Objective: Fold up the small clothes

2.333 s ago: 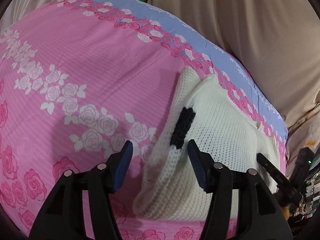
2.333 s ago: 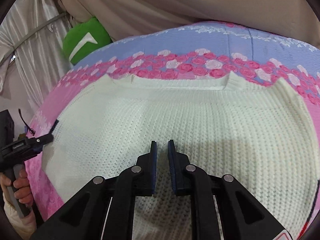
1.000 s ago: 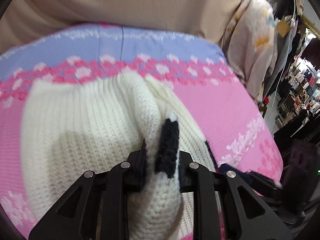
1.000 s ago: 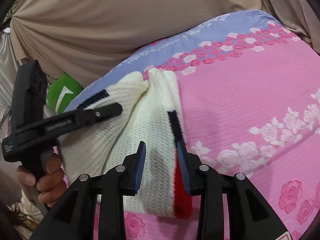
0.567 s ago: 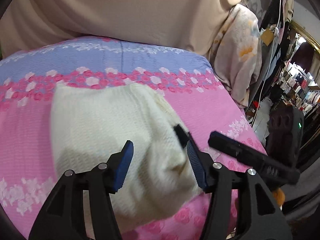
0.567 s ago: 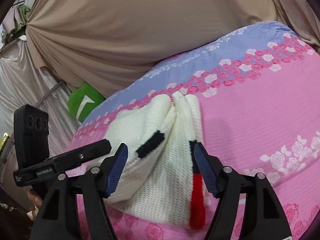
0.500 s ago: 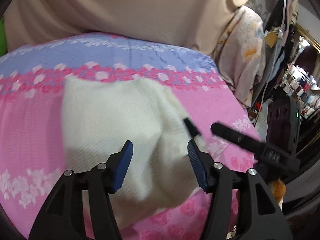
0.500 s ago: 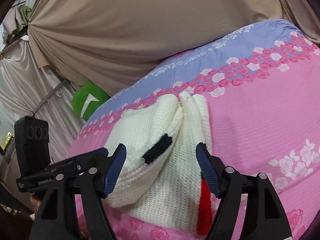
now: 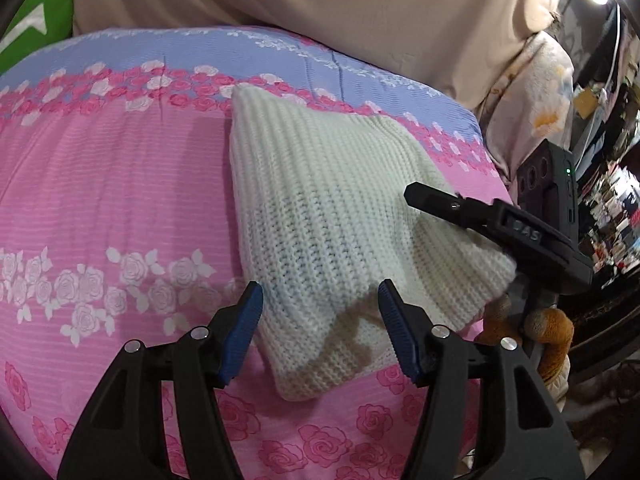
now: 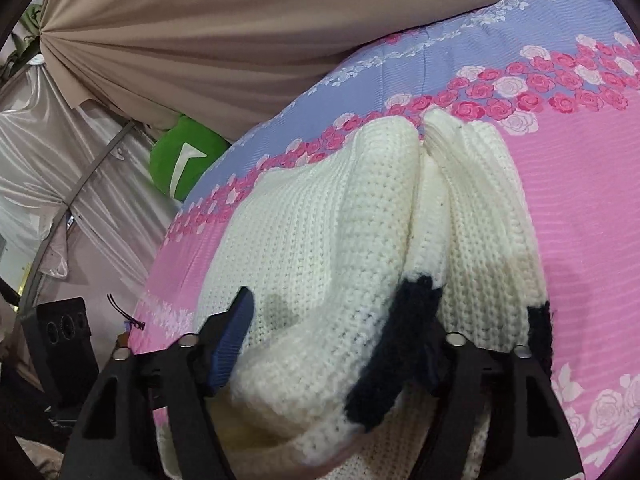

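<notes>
A cream knit sweater [image 9: 320, 200] lies folded on the pink rose bedspread [image 9: 112, 200]. My left gripper [image 9: 320, 320] is open, its blue pads [image 9: 244, 328] on either side of the sweater's near corner and apart from it. In the right wrist view a thick fold of the sweater [image 10: 340, 280] with a black band [image 10: 400, 344] bulges between the jaws of my right gripper [image 10: 332, 344]. Those jaws stand wide and are closing. One blue pad [image 10: 232, 336] shows at the knit's edge; the other is hidden behind the black band. In the left wrist view the right gripper [image 9: 480, 220] reaches over the sweater's right edge.
A beige curtain [image 9: 320, 12] hangs behind the bed. A green cushion [image 10: 184, 160] sits at the bed's far left corner. Cluttered shelves [image 9: 608, 208] lie beyond the bed's right edge. A hand [image 9: 548, 328] holds the right tool. The left tool's black housing [image 10: 60, 332] shows low left.
My left gripper let go of the black-banded edge, opened and drew back leftwards. My right gripper opened and pushed in until the sweater's fold filled the gap between its jaws.
</notes>
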Tool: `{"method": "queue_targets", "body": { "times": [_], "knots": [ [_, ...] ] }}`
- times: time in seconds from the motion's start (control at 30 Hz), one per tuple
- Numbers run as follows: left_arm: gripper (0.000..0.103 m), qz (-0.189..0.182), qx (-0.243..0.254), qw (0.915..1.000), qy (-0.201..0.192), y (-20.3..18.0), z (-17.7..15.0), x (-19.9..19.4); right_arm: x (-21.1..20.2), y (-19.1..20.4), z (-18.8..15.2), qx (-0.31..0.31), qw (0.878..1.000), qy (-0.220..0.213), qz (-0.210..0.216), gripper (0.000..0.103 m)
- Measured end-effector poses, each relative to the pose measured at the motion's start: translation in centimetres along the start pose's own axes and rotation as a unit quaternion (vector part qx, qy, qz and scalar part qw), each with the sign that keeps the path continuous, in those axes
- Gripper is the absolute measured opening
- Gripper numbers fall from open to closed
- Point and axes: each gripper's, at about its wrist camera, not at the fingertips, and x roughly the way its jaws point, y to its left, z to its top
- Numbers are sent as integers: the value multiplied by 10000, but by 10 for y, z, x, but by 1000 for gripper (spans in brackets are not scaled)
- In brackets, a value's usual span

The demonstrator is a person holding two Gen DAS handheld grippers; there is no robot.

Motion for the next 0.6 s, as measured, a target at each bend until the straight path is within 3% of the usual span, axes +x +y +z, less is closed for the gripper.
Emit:
{"method": "queue_targets", "body": {
  "times": [0.03, 0.07, 0.13, 0.23, 0.3, 0.37, 0.6],
  "knots": [
    [58, -29, -73, 10000, 14, 1, 1, 1, -8, 1, 4, -18, 9999, -85, 140, 25],
    [58, -19, -76, 10000, 5, 0, 2, 3, -21, 2, 8, -4, 9987, -246, 457, 24],
    [58, -26, 2, 10000, 0, -2, 3, 5, -48, 2, 13, -89, 9957, -599, 695, 23],
    [59, 16, 100, 9999, 74, -7, 3, 15, -56, -15, 11, -31, 9969, -706, 338, 23],
    [60, 182, 138, 9995, 196, -7, 1, 27, -31, -47, 4, 326, 9988, -308, -207, 23],
    [60, 124, 90, 9990, 415, -5, 0, 41, -25, -67, -5, 642, 9972, -360, 95, 22],
    [62, 19, -65, 9984, 568, 0, -1, 53, -57, -34, -9, 131, 9967, -618, -502, 35]
  ]
}}
